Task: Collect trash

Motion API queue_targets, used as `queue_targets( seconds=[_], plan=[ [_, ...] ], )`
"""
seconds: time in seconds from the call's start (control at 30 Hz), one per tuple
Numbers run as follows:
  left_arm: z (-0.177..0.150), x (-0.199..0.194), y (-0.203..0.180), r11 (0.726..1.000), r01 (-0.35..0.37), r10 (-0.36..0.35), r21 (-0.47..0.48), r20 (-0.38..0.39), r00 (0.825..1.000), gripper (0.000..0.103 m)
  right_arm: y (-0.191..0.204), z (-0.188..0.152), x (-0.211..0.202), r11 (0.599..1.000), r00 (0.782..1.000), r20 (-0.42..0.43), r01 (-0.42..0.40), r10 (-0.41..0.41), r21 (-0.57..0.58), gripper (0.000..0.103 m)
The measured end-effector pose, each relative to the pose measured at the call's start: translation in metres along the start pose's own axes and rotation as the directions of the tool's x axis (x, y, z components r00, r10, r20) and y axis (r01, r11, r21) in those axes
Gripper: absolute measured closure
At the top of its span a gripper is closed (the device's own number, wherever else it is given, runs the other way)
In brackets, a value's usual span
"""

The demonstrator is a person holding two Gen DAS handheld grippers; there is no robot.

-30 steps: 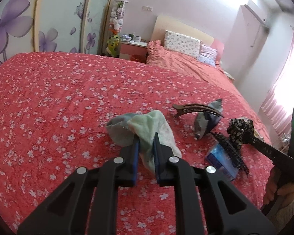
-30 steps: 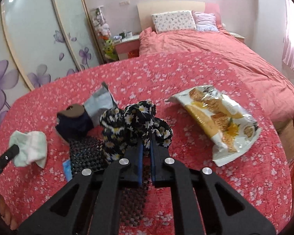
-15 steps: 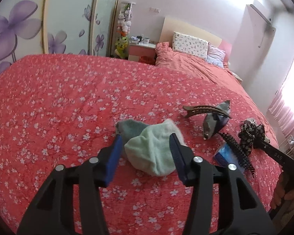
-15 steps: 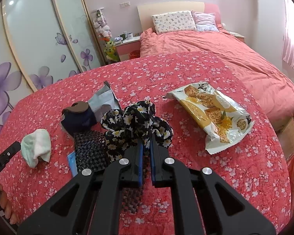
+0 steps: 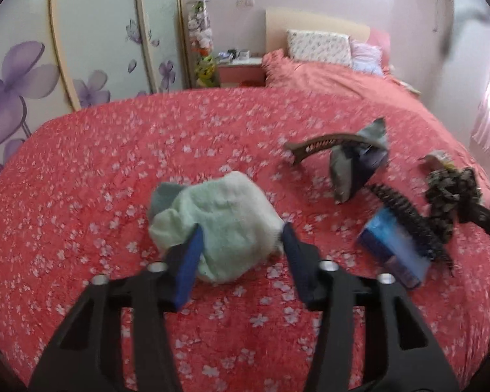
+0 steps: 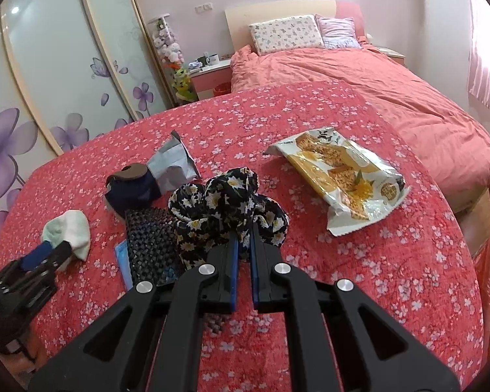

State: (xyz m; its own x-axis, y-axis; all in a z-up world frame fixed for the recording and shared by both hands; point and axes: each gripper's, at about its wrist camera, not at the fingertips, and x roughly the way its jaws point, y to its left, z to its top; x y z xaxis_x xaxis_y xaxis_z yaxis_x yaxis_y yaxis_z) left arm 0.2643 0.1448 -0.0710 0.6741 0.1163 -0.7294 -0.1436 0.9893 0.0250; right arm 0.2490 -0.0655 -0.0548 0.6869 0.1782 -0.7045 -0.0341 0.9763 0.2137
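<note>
- Left wrist view: left gripper (image 5: 241, 232) angled down over red floral bedspread (image 5: 107, 170). Jaws moderately apart and have just been closing; pale green cloth (image 5: 225, 215) sits between them. Left pad touches the cloth; right pad is at its edge. Firm pinch not evident, so judged not yet gripped.
- Cloth is a bunched lump on the bedspread with no clear long axis; a grey-blue fold shows at its far-left side.
- Right of the cloth, well apart: brown hair claw (image 5: 313, 145), resting on grey foil wrapper (image 5: 343, 179). Wrapper stands crumpled, torn corner pointing up and away.
- Nearer: blue packet (image 5: 392, 254) with black brush (image 5: 405, 219) lying across it. Picture blurred here, so detail is poor.
- Right wrist view: right gripper (image 6: 243, 238) has jaws near-closed, pinching floral scrunchie (image 6: 225, 205) by its near edge. Scrunchie bulges beyond the tips; can't tell if lifted or resting.
- Judgement: scrunchie and cloth aren't trash and are prob. held to sort them from the wrappers.
- Trash proper: snack bag (image 6: 339, 179) lies flat on the bedspread, right of the scrunchie and apart from it. Long axis runs far-left to near-right, with the opened, ragged end nearer the camera. Foil wrapper is far-left of the scrunchie, untouched.
</note>
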Motion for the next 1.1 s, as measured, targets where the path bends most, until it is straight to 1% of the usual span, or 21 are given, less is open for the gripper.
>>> queue_targets(
  seconds=[0.03, 0.1, 0.23, 0.37, 0.4, 0.57, 0.77, 0.97, 1.07, 1.1],
  plan=[
    [0.000, 0.005, 0.000, 1.000, 0.011, -0.011, -0.007, -0.020, 1.000, 0.086, -0.001, -0.001, -0.002, 1.000, 1.000, 0.001, 0.003, -0.003, -0.002, 0.097],
    [0.000, 0.006, 0.002, 0.999, 0.036, -0.037, -0.023, -0.025, 0.999, 0.092, -0.003, -0.003, -0.004, 1.000, 1.000, 0.001, 0.006, -0.006, -0.004, 0.097],
    [0.001, -0.009, 0.013, 0.989, 0.134, -0.134, -0.057, 0.009, 0.991, 0.094, -0.009, -0.004, -0.016, 1.000, 1.000, 0.018, 0.015, -0.015, 0.000, 0.097],
    [0.008, -0.033, 0.019, 0.977, 0.199, -0.196, -0.072, 0.052, 0.979, 0.095, -0.018, -0.003, -0.028, 1.000, 0.999, 0.041, 0.015, -0.015, 0.017, 0.097],
    [0.010, -0.038, 0.018, 0.976, 0.206, -0.202, -0.068, 0.060, 0.978, 0.095, -0.021, -0.002, -0.032, 1.000, 0.999, 0.049, 0.013, -0.014, 0.024, 0.097],
    [0.023, -0.068, 0.000, 0.968, 0.249, -0.244, -0.036, 0.102, 0.964, 0.095, -0.031, 0.000, -0.050, 0.999, 0.997, 0.082, 0.006, -0.010, 0.050, 0.097],
    [0.040, -0.095, -0.033, 0.952, 0.307, -0.304, 0.001, 0.131, 0.943, 0.095, -0.047, 0.001, -0.076, 0.997, 0.991, 0.130, 0.016, -0.026, 0.082, 0.097],
    [0.053, -0.114, -0.069, 0.930, 0.365, -0.368, 0.044, 0.148, 0.918, 0.095, -0.066, 0.001, -0.104, 0.993, 0.982, 0.179, 0.042, -0.061, 0.111, 0.097],
    [0.057, -0.120, -0.089, 0.916, 0.396, -0.401, 0.064, 0.149, 0.904, 0.095, -0.077, 0.001, -0.115, 0.990, 0.977, 0.196, 0.058, -0.083, 0.128, 0.097],
    [0.057, -0.123, -0.099, 0.909, 0.411, -0.417, 0.072, 0.148, 0.897, 0.095, -0.079, 0.001, -0.117, 0.989, 0.976, 0.200, 0.062, -0.088, 0.132, 0.097]
  ],
)
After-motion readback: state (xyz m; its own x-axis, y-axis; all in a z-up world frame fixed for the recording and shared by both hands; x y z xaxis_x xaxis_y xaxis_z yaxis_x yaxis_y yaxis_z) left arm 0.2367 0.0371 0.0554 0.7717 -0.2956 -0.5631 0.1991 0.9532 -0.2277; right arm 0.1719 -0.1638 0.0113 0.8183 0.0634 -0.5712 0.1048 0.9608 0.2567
